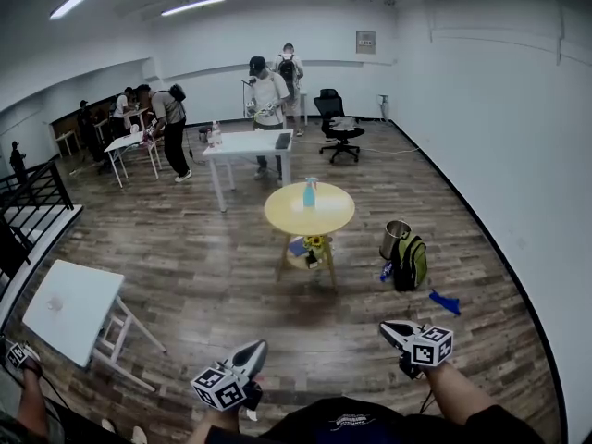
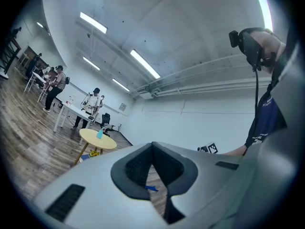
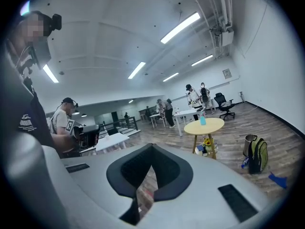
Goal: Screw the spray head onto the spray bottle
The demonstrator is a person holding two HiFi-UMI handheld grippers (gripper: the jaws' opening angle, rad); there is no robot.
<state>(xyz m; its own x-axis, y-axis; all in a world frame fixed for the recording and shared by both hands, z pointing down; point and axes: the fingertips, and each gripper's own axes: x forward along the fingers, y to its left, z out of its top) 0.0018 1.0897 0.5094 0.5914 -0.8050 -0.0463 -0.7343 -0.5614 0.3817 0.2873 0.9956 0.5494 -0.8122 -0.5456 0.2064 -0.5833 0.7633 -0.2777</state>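
A light-blue spray bottle [image 1: 309, 193] stands upright on a round yellow table [image 1: 326, 216] in the middle of the room, far ahead of me. It is too small to tell how its head sits. My left gripper [image 1: 256, 347] and right gripper [image 1: 386, 326] are low in the head view, well short of the table. Both are shut with nothing between the jaws. The left gripper view shows the bottle [image 2: 99, 134] far off beyond the closed left gripper [image 2: 152, 144]. The right gripper view shows the bottle [image 3: 202, 120] on the table [image 3: 209, 126] past the closed right gripper [image 3: 152, 146].
A small white table [image 1: 69, 308] stands near me on the left, beside a black railing [image 1: 32, 192]. A green backpack [image 1: 412, 262], a metal bin [image 1: 395, 239] and a blue cloth [image 1: 444, 301] lie right of the yellow table. Behind are a white table [image 1: 250, 143], an office chair [image 1: 335, 118] and several people.
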